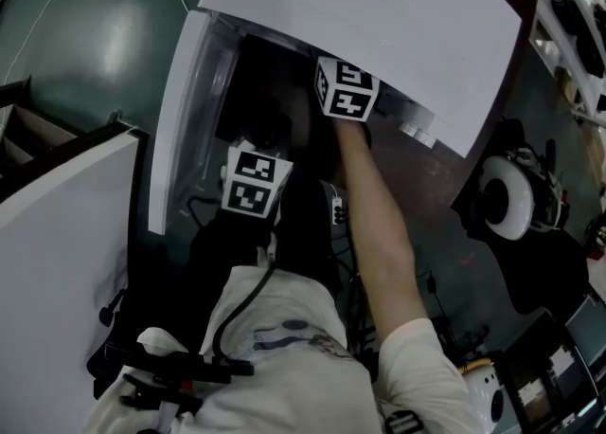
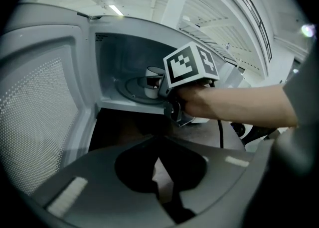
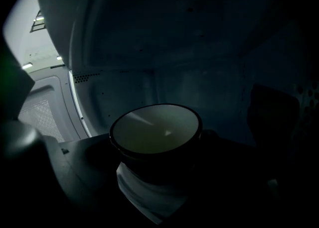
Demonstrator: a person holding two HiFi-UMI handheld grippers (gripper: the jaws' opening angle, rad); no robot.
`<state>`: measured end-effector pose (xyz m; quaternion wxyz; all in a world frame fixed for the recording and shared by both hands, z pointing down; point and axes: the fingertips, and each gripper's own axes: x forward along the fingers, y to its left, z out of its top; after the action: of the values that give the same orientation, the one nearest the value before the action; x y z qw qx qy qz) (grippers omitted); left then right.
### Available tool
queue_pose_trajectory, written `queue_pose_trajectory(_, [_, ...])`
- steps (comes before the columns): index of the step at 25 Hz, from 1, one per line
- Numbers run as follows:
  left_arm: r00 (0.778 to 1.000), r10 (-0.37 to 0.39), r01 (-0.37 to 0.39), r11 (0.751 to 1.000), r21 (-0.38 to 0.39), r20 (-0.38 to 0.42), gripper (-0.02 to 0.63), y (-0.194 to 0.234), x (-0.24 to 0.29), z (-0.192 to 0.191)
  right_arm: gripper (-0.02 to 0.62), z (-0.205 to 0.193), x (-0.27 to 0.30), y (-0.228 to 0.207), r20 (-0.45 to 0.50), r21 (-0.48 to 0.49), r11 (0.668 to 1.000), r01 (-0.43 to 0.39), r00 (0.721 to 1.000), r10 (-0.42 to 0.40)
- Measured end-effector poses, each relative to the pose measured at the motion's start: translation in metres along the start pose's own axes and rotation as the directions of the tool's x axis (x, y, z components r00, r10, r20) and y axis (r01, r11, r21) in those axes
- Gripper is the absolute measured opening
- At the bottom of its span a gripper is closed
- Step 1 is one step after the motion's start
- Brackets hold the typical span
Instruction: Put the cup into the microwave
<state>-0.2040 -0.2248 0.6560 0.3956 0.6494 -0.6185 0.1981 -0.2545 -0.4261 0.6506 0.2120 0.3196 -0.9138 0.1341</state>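
Note:
The white microwave [image 1: 360, 34] stands with its door [image 1: 180, 110] swung wide to the left. My right gripper [image 2: 162, 88] reaches into the cavity and is shut on the cup [image 2: 152, 80], a white cup with a dark rim, which sits over the round turntable [image 2: 130, 88]. In the right gripper view the cup [image 3: 155, 131] fills the space between the dark jaws, its mouth facing up, with the cavity walls around it. My left gripper [image 2: 157, 147] hangs outside, in front of the opening and below it. Its jaws are shut and hold nothing.
The open door's mesh panel [image 2: 35, 117] stands close on the left of my left gripper. A white panel [image 1: 57, 233] lies at the left. A round white device [image 1: 507, 197] and cables lie on the floor at the right.

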Motion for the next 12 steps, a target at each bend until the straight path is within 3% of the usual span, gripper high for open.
queue_pose_trajectory(12, [1.000,0.003,-0.003,1.000,0.004,0.019,0.000,-0.002,-0.012,-0.001,0.430,-0.003,-0.016,0.002,0.004,0.012,1.000,-0.005,1.000,0.005])
